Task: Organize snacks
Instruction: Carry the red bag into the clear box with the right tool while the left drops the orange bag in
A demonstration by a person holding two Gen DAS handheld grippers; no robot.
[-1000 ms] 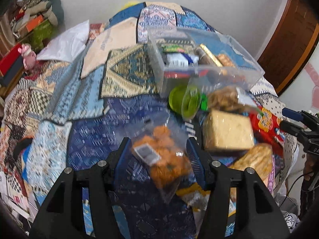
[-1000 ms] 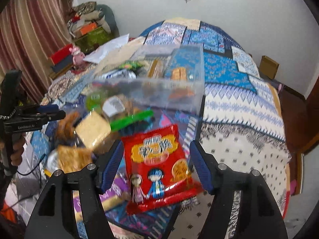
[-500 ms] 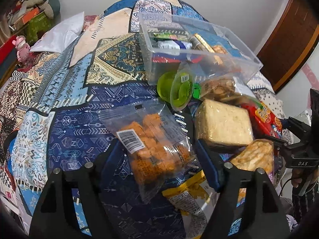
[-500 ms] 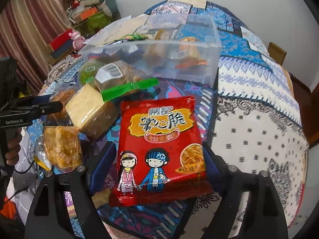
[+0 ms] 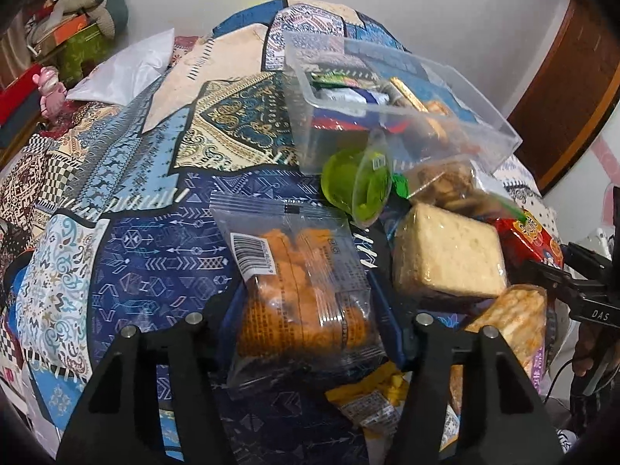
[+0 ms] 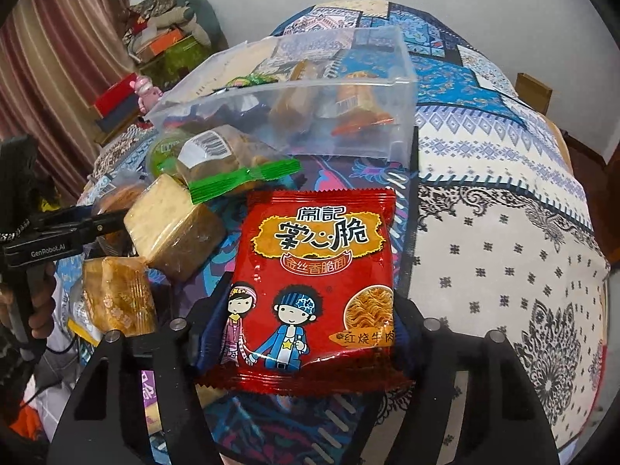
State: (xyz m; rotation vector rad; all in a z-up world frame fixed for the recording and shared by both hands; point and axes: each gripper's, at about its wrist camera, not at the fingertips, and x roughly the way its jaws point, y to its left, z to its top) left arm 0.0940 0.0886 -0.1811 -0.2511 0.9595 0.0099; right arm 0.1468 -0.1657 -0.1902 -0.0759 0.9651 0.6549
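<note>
1. The bed (image 5: pixel 128 201), under a patchwork cover of blue, cream and white prints, carries everything I am working on.
2. The clear plastic bin (image 5: pixel 457 124) sits toward the far side of the bed, already holding several wrapped snacks; in my right view it (image 6: pixel 348 89) stands just beyond the loose pile.
3. The red noodle-snack packet (image 6: pixel 316 271) fills the near middle of my right view. My right gripper (image 6: pixel 306 333) has its jaws closing on the packet's two sides, the blue pads pressed against its lower edges.
4. The clear bag of orange snacks (image 5: pixel 298 286) lies near the bed's front edge, left of the pile. My left gripper (image 5: pixel 310 321) has its jaws closing around it, the pads squeezing the lower half of the bag.
5. The wrapped pale square cracker block (image 5: pixel 449 255) lies right of the orange bag, between my two grippers.
6. The green jelly cup (image 5: pixel 356 186) lies on its side just in front of the bin's near wall.
7. A green-edged bag of brown biscuits (image 6: pixel 236 162) rests beside that cup, touching the cracker block.
</note>
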